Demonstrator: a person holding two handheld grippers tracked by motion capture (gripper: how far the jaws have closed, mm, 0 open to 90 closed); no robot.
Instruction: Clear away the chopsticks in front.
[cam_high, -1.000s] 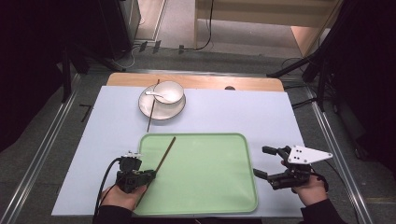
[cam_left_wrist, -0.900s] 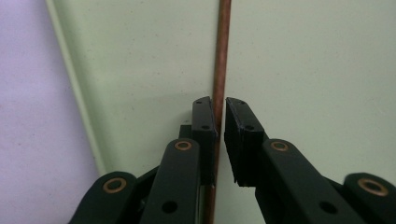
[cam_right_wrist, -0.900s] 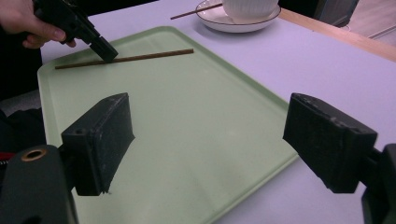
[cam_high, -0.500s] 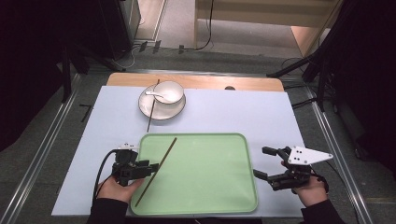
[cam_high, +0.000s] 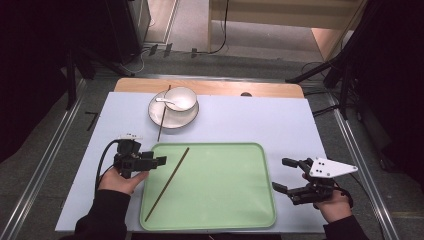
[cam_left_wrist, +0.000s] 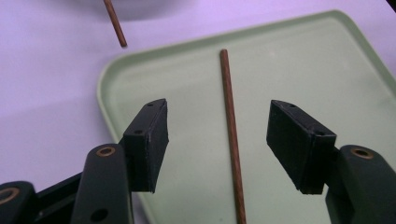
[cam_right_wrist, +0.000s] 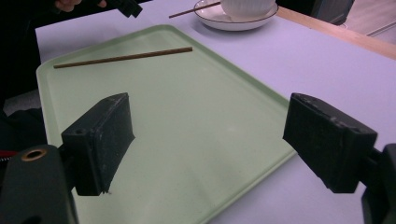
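A brown chopstick (cam_high: 168, 183) lies slantwise on the left part of the green tray (cam_high: 225, 190). My left gripper (cam_high: 158, 161) hovers open over the tray's left rim, near the stick's upper half. In the left gripper view the chopstick (cam_left_wrist: 231, 135) runs between the two spread jaws of the left gripper (cam_left_wrist: 218, 112), touching neither, on the tray (cam_left_wrist: 299, 60). A second chopstick (cam_high: 162, 118) leans on the white plate (cam_high: 161, 120), which carries a bowl (cam_high: 181, 98) and a spoon (cam_high: 165, 101). My right gripper (cam_high: 283, 175) is open at the tray's right edge with nothing in it.
The right gripper view looks across the tray (cam_right_wrist: 196, 130) through the right gripper (cam_right_wrist: 210, 105) to the chopstick (cam_right_wrist: 123, 57), plate (cam_right_wrist: 233, 21) and bowl (cam_right_wrist: 245, 5). A pale mat (cam_high: 260, 122) covers the wooden table (cam_high: 210, 87). The floor drops off beyond the metal rails (cam_high: 47, 160).
The left gripper has let go of the chopstick, which now lies full length on the tray, and has drawn back a little towards the far left. The right gripper has hardly moved.
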